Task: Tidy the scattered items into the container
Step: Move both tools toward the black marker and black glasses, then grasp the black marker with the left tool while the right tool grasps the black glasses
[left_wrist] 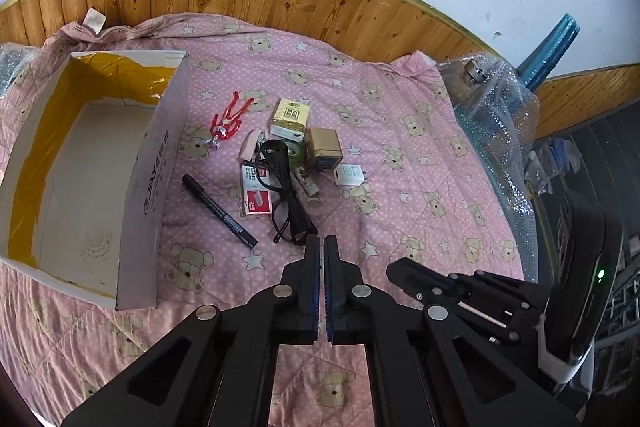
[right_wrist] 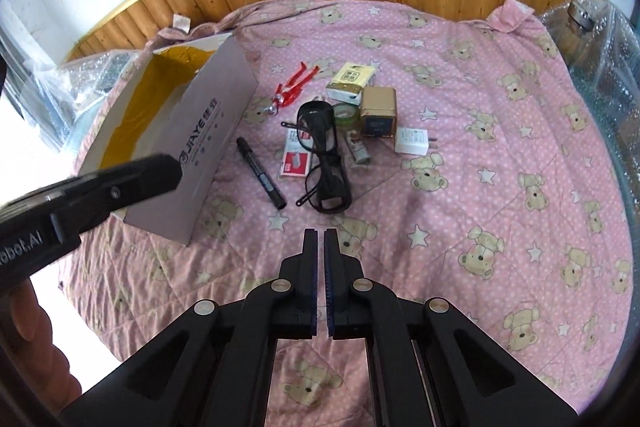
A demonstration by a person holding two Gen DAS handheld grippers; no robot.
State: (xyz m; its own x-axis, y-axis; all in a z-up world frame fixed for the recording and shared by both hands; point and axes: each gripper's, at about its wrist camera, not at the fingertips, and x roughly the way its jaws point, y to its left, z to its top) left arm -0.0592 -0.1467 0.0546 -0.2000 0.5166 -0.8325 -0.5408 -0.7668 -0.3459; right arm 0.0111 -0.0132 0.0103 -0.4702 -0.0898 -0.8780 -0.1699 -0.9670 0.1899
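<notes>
Both tools are hovering above a pink bear-print quilt, each empty. The left hand-held gripper is sitting clenched, its blue-lined fingers nearly touching with nothing between them, just near of the black eyeglasses. The right hand-held gripper is likewise clenched on nothing, hanging near of the same glasses and a little further back from them.

The scattered items are lying in a loose cluster at the middle of the quilt. A black marker is lying at a slant at the cluster's left edge, between the glasses and the box. A red-and-white staples box is sitting partly under the glasses. Far of it, a red clip is lying by itself, and a yellow tissue pack is resting beside a gold cube-shaped box. A green tape roll is peeking out between the glasses and the cube. A white charger plug is lying at the right edge, just apart from the rest.

The container, an open white cardboard box with yellow tape lining its inner walls, is standing to the left of the cluster, holding nothing.
</notes>
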